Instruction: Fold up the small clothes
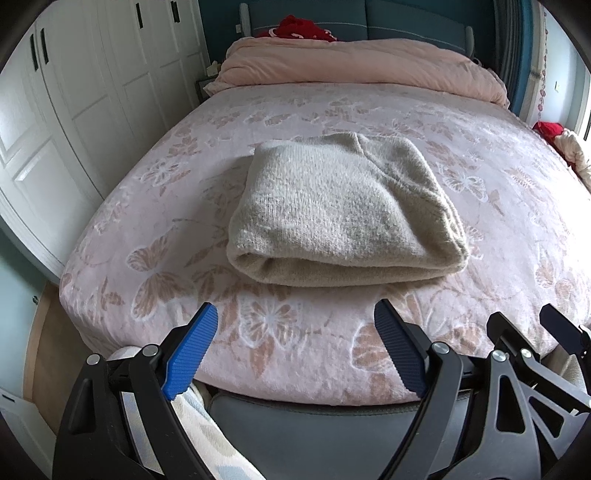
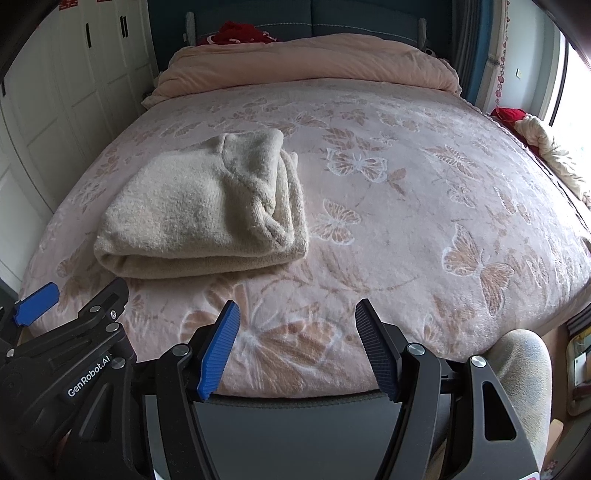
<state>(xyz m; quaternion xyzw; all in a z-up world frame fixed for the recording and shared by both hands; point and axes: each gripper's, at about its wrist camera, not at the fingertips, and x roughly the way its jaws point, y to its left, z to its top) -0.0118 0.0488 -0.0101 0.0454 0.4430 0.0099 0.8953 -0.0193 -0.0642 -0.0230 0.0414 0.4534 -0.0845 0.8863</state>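
A cream knitted garment [image 1: 340,214] lies folded into a thick bundle on the pink butterfly-patterned bed cover [image 1: 295,332]. In the right wrist view the same garment [image 2: 199,210] sits left of centre, its loose layered edges on the right side. My left gripper [image 1: 295,321] hangs open over the bed's near edge, just short of the bundle's folded front, nothing between its blue pads. My right gripper [image 2: 297,317] is open too, to the right of the garment and apart from it, above bare cover. Each gripper shows at the edge of the other's view.
A pink duvet [image 1: 362,62] is bunched at the head of the bed, with a red cloth [image 1: 299,29] behind it. White wardrobe doors [image 1: 74,92] line the left wall. Red and cream fabric [image 2: 546,147] lies at the bed's right edge. A knee in light trousers [image 2: 524,369] shows at lower right.
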